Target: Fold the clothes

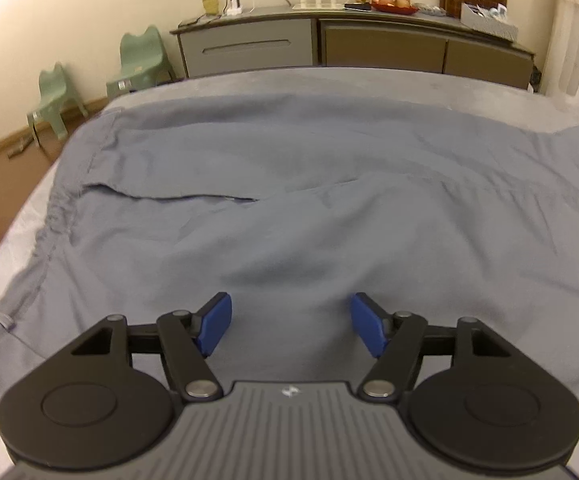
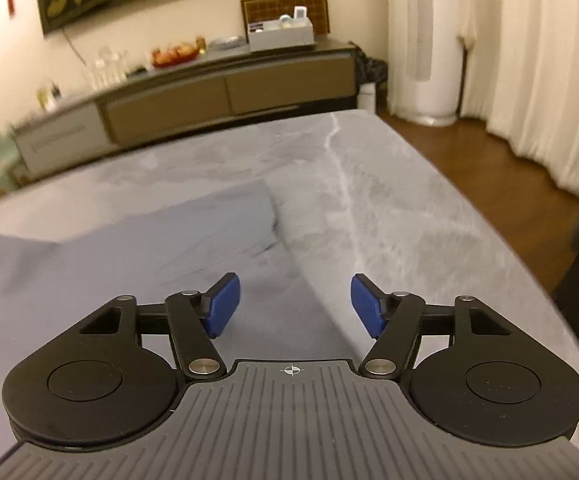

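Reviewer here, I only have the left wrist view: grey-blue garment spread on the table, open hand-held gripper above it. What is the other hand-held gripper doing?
Observer: The right hand-held gripper is open too, with nothing between its blue pads; it hovers over the garment's right edge.
Operator: Is that end of the garment lying flat?
Observer: Mostly, though a dark crease runs along the edge near the far corner.
Operator: How much table is left beyond that edge?
Observer: A broad strip of bare marbled grey table, crossed by a pale vein, before wooden floor and white curtains.
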The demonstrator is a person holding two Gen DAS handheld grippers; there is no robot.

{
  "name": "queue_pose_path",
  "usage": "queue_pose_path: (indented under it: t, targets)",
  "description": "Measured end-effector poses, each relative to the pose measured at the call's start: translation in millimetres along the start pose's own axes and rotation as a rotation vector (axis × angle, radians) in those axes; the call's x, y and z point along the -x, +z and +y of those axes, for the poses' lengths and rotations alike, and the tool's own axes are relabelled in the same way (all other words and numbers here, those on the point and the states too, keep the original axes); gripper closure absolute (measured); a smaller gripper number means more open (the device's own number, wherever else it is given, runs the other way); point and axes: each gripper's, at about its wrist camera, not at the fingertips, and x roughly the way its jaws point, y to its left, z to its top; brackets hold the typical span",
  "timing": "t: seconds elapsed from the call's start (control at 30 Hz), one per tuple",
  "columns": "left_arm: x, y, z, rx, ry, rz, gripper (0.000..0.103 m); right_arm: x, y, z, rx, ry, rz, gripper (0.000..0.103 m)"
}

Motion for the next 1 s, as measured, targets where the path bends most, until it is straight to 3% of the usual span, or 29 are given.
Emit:
queue_pose_path:
  t: [0.1, 0.2, 0.23, 0.4, 0.57, 0.73, 0.97, 1.0]
  targets:
    - [-2, -1, 7, 0.026, -0.025, 0.008, 0.032, -25, 5, 8, 0.029, -0.023, 0.029, 0.038]
    - [-4, 0, 9, 0.033, -0.035, 0.013, 0.03, -36, 12, 14, 0.053, 0.03, 0.05, 0.078]
    - [-3, 0, 8, 0.032, -0.035, 0.015, 0.03, -35, 15, 18, 0.073, 0.022, 0.042, 0.085]
    - [-4, -1, 8, 0.031, -0.033, 0.014, 0.027, -1, 34, 41, 0.202, 0.018, -0.07, 0.089]
    - [-5, -2, 9, 0.035, -0.027, 0.01, 0.02, 15, 61, 32, 0.083, 0.086, -0.195, 0.089]
    - [-6, -3, 10, 0.034, -0.025, 0.009, 0.02, -63, 42, 39, 0.062, 0.015, 0.014, 0.088]
    - [-6, -2, 10, 0.034, -0.024, 0.015, 0.018, -55, 31, 28, 0.031, 0.011, 0.024, 0.086]
    - [-6, -3, 10, 0.034, -0.023, 0.014, 0.017, -55, 27, 30, 0.053, -0.011, 0.03, 0.082]
